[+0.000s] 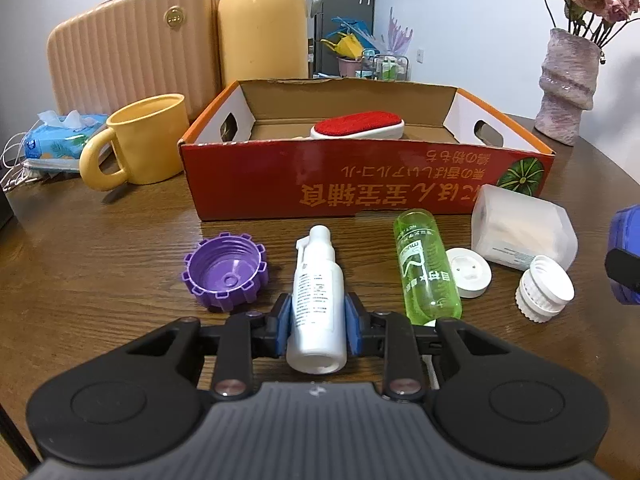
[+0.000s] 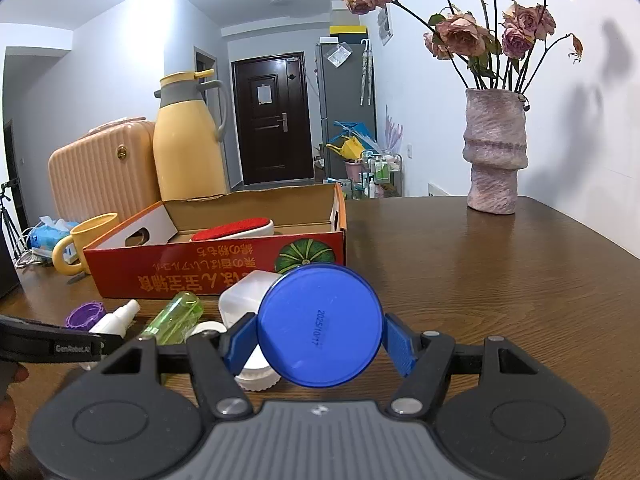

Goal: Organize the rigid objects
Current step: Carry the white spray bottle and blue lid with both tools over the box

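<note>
On the brown wood-grain counter [image 1: 100, 264], a ribbed purple plastic cap [image 1: 225, 271] lay open side up at the left. Just right of it, the smooth white plastic spray bottle [image 1: 318, 292] lay on its side, its long axis running away from the camera, nozzle toward the red cardboard box [image 1: 360, 184]; the left gripper [image 1: 318, 326] had its blue-padded jaws clamped on the bottle's body. Next lay a translucent green cylindrical bottle [image 1: 426, 268], roughly parallel, then a flat white disc [image 1: 468, 272], a ridged white cap [image 1: 546, 288] and a frosted plastic container [image 1: 524, 232]. The right gripper [image 2: 320, 332] had its jaws pressed on a round glossy blue lid [image 2: 320, 324], face toward the camera.
</note>
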